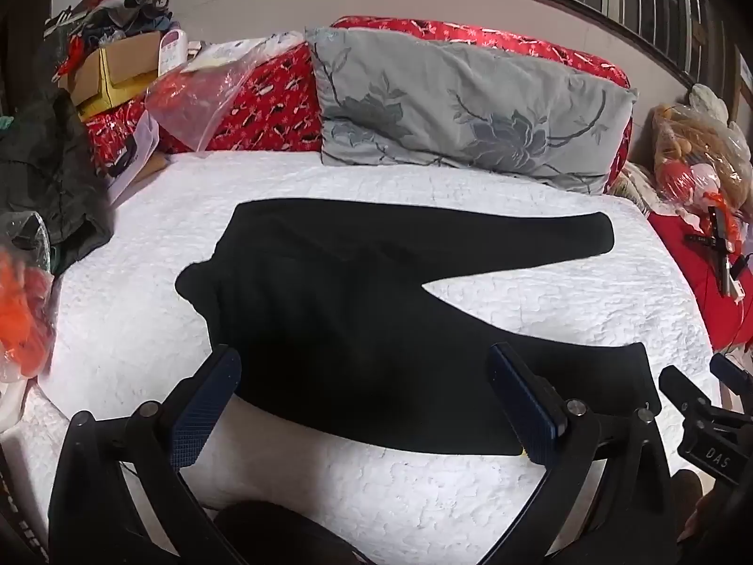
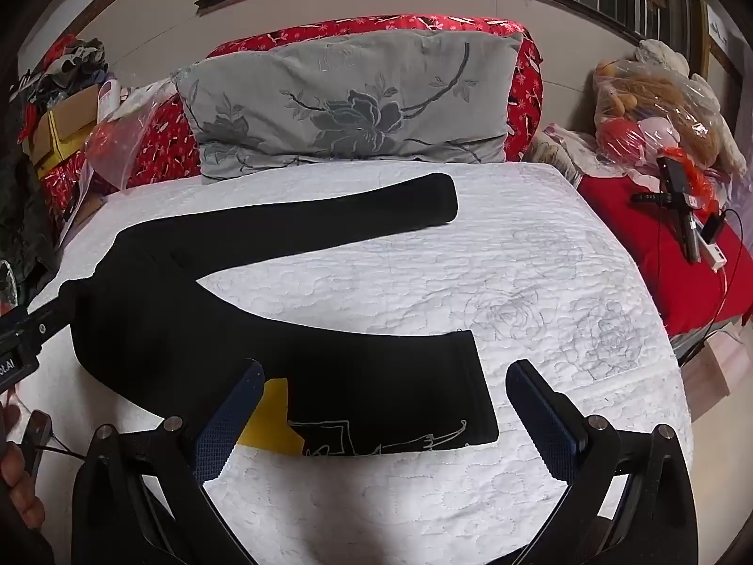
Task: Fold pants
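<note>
Pants point(image 1: 357, 310) flat on the bed point(image 1: 517, 494), legs splayed toward its right edge. No fold made yet. Your left gripper point(image 1: 364, 405) and right gripper point(image 2: 383, 419) hover spread, empty.

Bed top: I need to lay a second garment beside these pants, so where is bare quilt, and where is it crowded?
Bare white quilt lies right of the black pants, from the pillow to the near edge, and in the wedge between the two legs. Also bare: a strip left of the waist. The left edge is crowded with bags and boxes; the right edge with bagged toys.
</note>
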Tool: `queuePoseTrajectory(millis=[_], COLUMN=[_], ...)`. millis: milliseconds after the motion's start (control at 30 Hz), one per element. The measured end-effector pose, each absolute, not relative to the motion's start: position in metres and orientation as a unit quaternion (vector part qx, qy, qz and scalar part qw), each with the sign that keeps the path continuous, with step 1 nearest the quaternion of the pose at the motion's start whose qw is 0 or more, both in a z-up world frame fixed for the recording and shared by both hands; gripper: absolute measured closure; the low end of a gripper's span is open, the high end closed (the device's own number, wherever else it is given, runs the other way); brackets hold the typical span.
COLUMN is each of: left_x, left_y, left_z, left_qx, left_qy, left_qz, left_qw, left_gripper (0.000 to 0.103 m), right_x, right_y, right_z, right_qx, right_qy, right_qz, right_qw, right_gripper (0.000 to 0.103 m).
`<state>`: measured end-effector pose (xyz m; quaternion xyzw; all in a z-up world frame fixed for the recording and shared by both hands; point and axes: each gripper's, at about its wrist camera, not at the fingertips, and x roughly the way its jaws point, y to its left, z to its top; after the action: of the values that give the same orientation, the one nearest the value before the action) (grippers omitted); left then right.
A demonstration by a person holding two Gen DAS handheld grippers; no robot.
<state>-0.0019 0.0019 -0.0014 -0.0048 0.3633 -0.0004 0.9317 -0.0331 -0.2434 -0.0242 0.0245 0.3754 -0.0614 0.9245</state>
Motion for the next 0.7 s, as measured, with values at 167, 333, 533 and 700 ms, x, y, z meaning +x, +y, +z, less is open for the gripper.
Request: queuePoseTrajectory(millis=[167, 333, 533, 700], left_x=[0.005, 0.006, 0.005, 0.005], left_y=[0.012, 0.013, 0.015, 0.013], left_z=[-0.015, -0.016, -0.018, -0.018], left_qx=[-0.009, -0.007, -0.012, -0.012], left_qy=[0.39, 0.388, 0.386, 0.387], left_qz=[0.008, 0.012, 0.016, 0.018], left_qw=[0.921, 0.921, 0.922, 0.922], left_gripper=[0.0, 0.0, 0.0, 0.0], right_x=[-0.032, -0.034, -0.032, -0.033], right_y=[-0.246, -0.246, -0.246, -0.247], right_z=[-0.026, -0.025, -0.028, -0.026], right_qx=[0.024, 0.026, 0.026, 0.023], right_qy=[0.381, 0.382, 0.384, 0.38], right_qz=[-0.062, -0.065, -0.068, -0.069], right_qw=[0.922, 0.921, 0.92, 0.922], right_gripper=[0.0, 0.0, 0.0, 0.0])
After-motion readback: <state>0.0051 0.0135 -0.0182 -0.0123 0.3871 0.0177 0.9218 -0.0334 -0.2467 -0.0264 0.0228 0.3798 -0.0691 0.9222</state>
